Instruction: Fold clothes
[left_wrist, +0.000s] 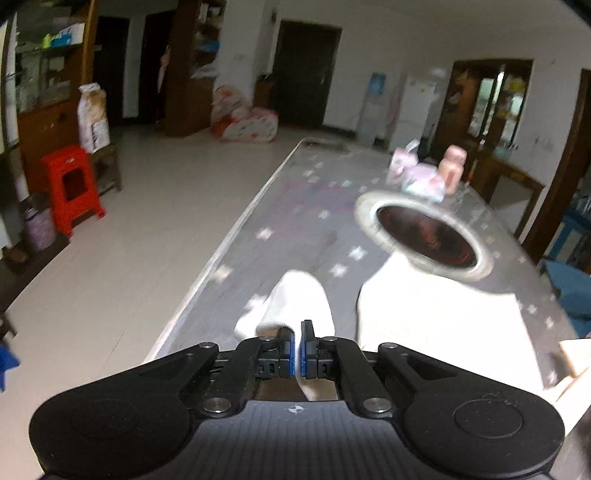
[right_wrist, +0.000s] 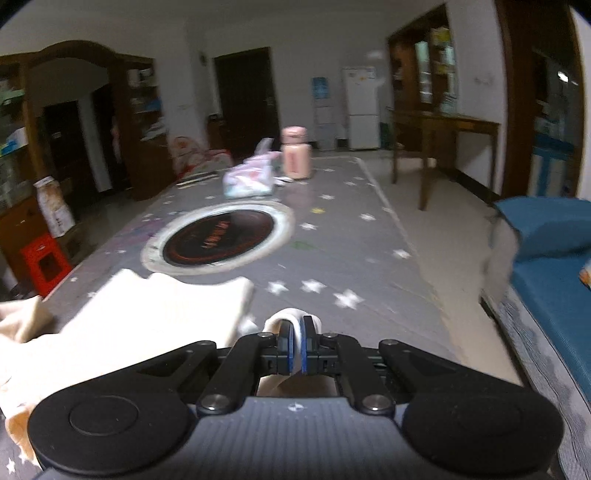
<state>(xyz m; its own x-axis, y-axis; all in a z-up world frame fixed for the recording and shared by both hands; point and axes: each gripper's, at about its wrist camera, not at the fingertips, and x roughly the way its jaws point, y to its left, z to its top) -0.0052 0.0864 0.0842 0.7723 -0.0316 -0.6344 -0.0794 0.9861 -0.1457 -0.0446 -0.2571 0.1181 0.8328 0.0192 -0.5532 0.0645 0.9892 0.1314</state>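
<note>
A cream-white garment (left_wrist: 436, 317) lies on the grey star-patterned table (left_wrist: 295, 229). In the left wrist view my left gripper (left_wrist: 297, 332) is shut on a fold of the garment that bulges up ahead of the fingers (left_wrist: 295, 299). In the right wrist view my right gripper (right_wrist: 297, 332) is shut on another edge of the same garment (right_wrist: 155, 314), and a loop of cloth curls over the fingertips. The rest of the garment spreads to the left of it. Both views are motion-blurred.
A round black hotplate with a pale rim (right_wrist: 221, 236) is set in the table beyond the garment. A pink bottle (right_wrist: 295, 157) and a plastic bag (right_wrist: 251, 179) stand further back. A blue sofa (right_wrist: 554, 266) is at the right, a red stool (left_wrist: 72, 188) on the floor at the left.
</note>
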